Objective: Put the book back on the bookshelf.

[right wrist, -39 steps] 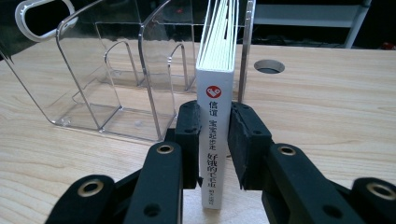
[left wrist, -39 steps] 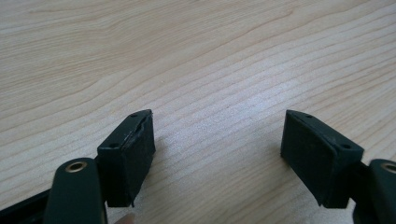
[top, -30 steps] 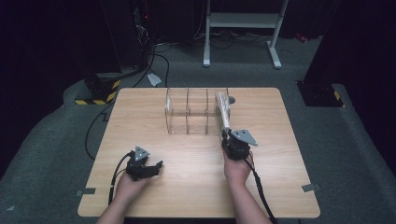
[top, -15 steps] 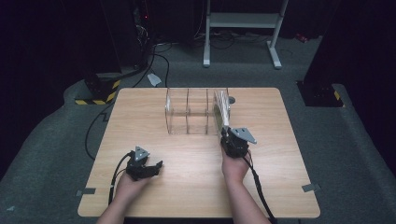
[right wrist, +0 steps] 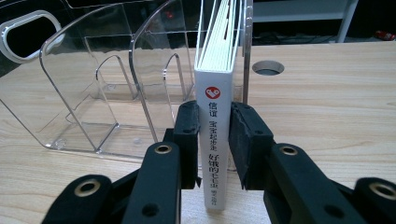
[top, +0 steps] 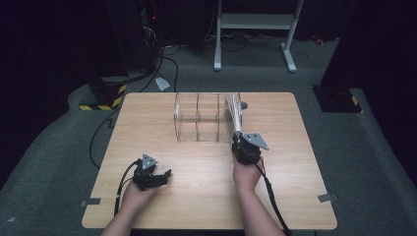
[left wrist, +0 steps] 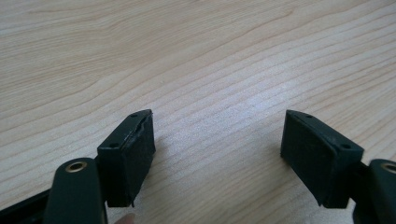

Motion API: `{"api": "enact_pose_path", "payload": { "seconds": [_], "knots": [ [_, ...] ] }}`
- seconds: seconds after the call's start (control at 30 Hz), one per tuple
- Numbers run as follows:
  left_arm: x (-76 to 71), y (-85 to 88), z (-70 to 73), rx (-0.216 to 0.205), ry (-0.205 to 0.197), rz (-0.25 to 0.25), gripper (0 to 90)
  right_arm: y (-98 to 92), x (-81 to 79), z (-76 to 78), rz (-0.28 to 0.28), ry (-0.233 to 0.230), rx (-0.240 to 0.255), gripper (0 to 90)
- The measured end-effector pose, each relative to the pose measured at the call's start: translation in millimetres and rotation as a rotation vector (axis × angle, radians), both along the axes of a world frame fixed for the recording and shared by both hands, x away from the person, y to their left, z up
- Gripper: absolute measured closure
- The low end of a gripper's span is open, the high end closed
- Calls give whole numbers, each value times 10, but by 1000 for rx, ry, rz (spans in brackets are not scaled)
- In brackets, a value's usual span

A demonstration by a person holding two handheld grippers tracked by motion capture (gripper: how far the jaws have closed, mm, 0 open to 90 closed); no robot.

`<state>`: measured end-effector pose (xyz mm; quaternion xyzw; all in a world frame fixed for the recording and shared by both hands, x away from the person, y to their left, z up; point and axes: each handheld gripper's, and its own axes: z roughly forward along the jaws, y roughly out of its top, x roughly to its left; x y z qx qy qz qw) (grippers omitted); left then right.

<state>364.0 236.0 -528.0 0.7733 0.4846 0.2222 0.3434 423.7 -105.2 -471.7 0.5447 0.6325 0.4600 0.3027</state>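
Observation:
A thin white book with a red heart logo and dark characters on its spine stands upright in the rightmost slot of a clear acrylic rack. My right gripper is shut on the book's spine, one pad on each side. From above, the book leans in the right end of the rack, with my right gripper just in front of it. My left gripper rests near the table's front left, open. Its pads stand wide apart over bare wood.
The rack's other two slots hold nothing. A round cable hole lies in the wooden table just right of the rack. Cables trail from both grippers toward the front edge. A white metal stand is on the floor beyond the table.
My right gripper and the book have edged slightly forward toward the rack. The left gripper has not moved.

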Motion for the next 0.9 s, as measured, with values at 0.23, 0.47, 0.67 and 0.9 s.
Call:
{"api": "enact_pose_path", "payload": {
  "seconds": [0.23, 0.47, 0.67, 0.9],
  "knots": [
    [0, 0, 0, 0, 0, 0, 260, 8, 9, 0, -3, 0, -2, 727],
    [0, 0, 0, 0, 0, 0, 260, 7, 11, 3, -2, 0, -4, 725],
    [0, 0, 0, 0, 0, 0, 260, 8, 8, 7, -1, -4, 0, 722],
    [0, 0, 0, 0, 0, 0, 260, 7, 1, 15, 14, -4, -1, 641]
  ]
}}
